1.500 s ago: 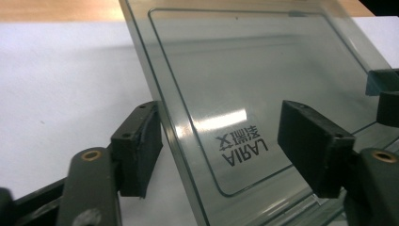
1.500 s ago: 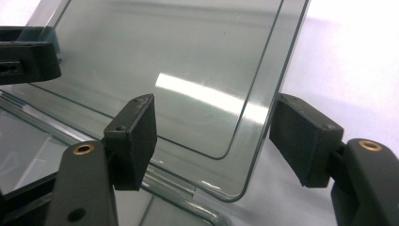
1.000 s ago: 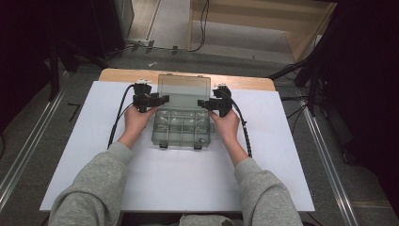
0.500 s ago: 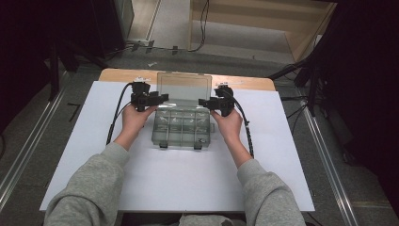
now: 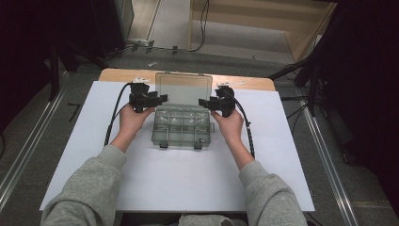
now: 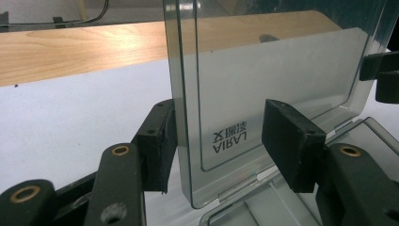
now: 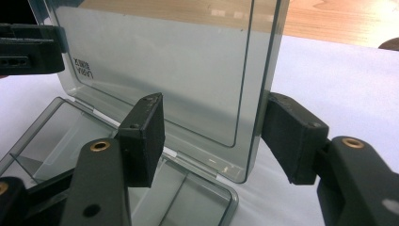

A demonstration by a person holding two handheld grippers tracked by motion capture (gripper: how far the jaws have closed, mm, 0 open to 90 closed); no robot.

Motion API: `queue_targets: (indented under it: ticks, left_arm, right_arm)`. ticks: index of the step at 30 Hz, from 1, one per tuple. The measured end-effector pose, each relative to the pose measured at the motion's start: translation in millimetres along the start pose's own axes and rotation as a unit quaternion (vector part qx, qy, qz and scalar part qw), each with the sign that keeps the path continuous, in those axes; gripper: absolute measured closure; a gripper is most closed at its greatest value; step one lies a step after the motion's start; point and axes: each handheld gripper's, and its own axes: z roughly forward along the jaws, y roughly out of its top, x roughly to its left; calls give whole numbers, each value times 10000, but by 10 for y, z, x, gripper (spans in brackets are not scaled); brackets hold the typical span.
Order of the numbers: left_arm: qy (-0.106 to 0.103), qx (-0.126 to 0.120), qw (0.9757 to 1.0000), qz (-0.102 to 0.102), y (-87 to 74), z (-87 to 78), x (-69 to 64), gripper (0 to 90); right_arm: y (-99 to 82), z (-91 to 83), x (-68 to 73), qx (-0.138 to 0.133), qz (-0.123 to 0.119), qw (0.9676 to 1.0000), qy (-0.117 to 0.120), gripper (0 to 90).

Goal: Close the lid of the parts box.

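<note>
A clear plastic compartment box (image 5: 181,125) sits near the middle of the white tabletop (image 5: 94,155), toward its far edge, with its lid (image 5: 183,88) standing upright at the 12 o'clock side of the tray and its two dark latches at the 6 o'clock side. In the high view the left gripper (image 5: 162,99) is at the lid's 9 o'clock edge and the right gripper (image 5: 203,101) at its 3 o'clock edge, each held in a hand with a grey sleeve reaching in from 6 o'clock. In the left gripper view the left gripper (image 6: 219,129) straddles the lid (image 6: 263,84): one pad lies against the lid's outer face near its side edge at about 8 o'clock, while the other pad stands off from the inner face at about 4 o'clock, so the jaws are released around the lid rather than clenched on it. Raised lettering shows on the lid between the pads. In the right gripper view the right gripper (image 7: 214,136) likewise straddles the lid (image 7: 164,61) near its lower corner; the pad at 3 o'clock looks just at the lid's edge and the pad at 8 o'clock stands apart from the face, so these jaws are released too. The tray (image 7: 56,136) with its dividers lies flat at 7 o'clock, and the wooden table edge (image 7: 339,21) runs across at 1 o'clock.
</note>
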Motion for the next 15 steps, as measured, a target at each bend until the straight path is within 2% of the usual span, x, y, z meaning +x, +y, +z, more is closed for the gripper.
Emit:
queue_targets:
  ticks: [3, 8, 12, 15]
  left_arm:
    - [34, -10, 10000, 85, 6, -23, -22, 458]
    - [-23, -5, 9998, 196, 8, -56, -45, 457]
    - [-75, -46, 9999, 137, -2, -88, -54, 456]
    - [-68, -49, 9998, 165, -9, -116, -69, 456]
  right_arm:
    - [-1, -19, 10, -25, -33, 10000, 20, 382]
    - [-8, -62, 13, -83, -87, 9999, 45, 382]
    - [-16, -92, 15, -155, -99, 9998, 105, 382]
    - [-16, -114, 28, -161, -151, 9997, 134, 382]
